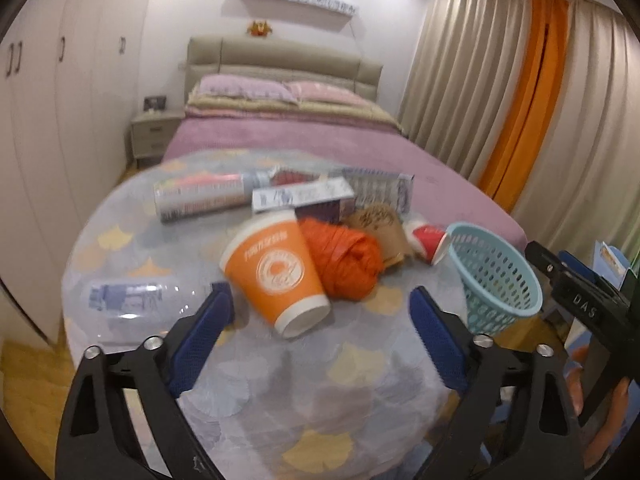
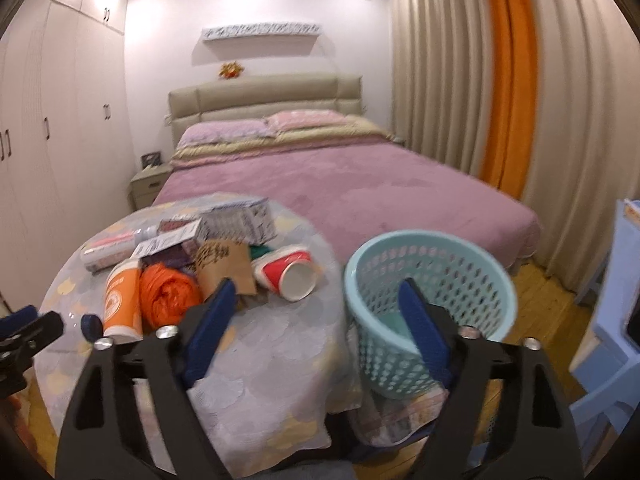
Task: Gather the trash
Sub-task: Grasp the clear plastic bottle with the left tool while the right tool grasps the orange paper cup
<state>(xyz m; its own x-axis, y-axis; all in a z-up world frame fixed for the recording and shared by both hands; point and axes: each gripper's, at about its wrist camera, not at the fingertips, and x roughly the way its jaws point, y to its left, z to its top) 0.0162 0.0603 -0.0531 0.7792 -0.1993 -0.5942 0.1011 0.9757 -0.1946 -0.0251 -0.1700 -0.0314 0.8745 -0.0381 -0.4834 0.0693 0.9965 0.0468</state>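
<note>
Blue-padded fingers of the left gripper (image 1: 318,304) stand wide apart with nothing between them, aimed at the orange paper cup (image 1: 276,274), which lies on its side just beyond the fingertips on the round table (image 1: 280,380).

Trash location: the cup lies at the near edge of a pile. An orange crumpled plastic bag (image 1: 344,262) touches its right side. Behind these lie a brown paper bag (image 1: 376,220), a red-and-white paper cup (image 2: 288,274) on its side, several cartons (image 1: 302,198) and a foil-wrapped roll (image 1: 200,196).

The teal basket (image 2: 428,308) sits tilted at the table's right edge. The right gripper (image 2: 316,316) is parted; its right finger overlaps the basket's near rim in the right wrist view, but whether the pads press on it cannot be determined.

Hazards:
- The cup lies on its curved wall. A finger striking it off-centre is likely to roll it toward the table edge.
- Excess closing force is likely to crush the paper wall.
- The plastic bag touches the cup and may be pinched or dragged with it.
- The basket overhangs the edge. If unsecured, it may tip or drop to the floor (image 2: 552,312) when trash lands inside.
- A cloth (image 2: 260,420) covers the table. A snagged fingertip could shift the pile.
</note>
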